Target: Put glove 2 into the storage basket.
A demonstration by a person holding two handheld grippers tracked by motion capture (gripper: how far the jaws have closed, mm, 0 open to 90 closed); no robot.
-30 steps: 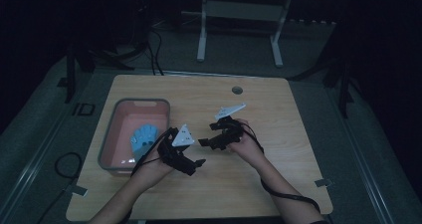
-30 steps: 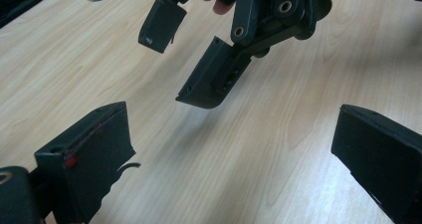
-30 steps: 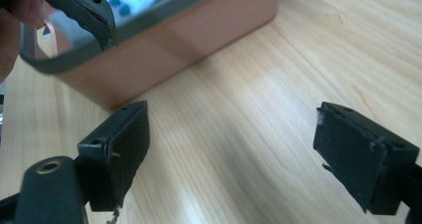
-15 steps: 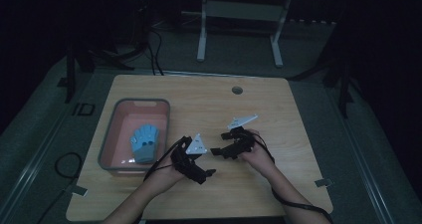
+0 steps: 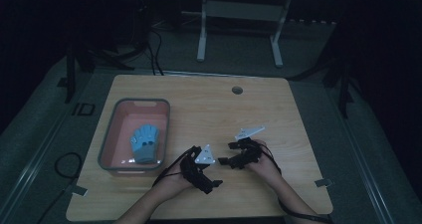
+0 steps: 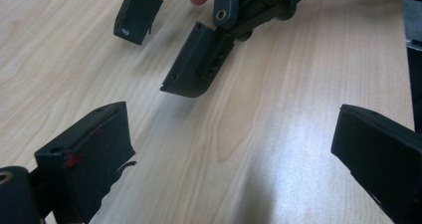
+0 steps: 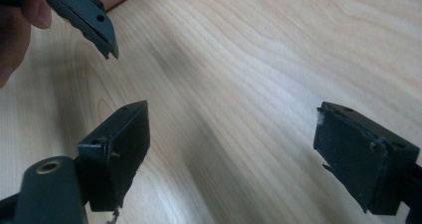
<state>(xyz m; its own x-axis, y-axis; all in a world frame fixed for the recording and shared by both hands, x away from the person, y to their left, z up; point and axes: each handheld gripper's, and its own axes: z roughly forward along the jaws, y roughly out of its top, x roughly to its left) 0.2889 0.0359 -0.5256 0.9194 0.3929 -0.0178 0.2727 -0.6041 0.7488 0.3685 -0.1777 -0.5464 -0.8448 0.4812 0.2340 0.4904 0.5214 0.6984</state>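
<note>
Nothing sat between my jaws: my left gripper was spread wide over bare wood, its two black pads well apart, and my right gripper was splayed just as wide, holding nothing. Seen from above, both hovered near the front edge of the wooden table, close together and facing one another. My left gripper carried its grey three-cornered plate on top, and my right gripper stood just beside it toward the right. In the left gripper view the right gripper's jaws hung close ahead, tilted down at the tabletop. The nearest thing was the blue glove, lying flat inside the grey-rimmed pink tub near the table's left edge, apart from both claws. A round hole showed in the far side of the table
</note>
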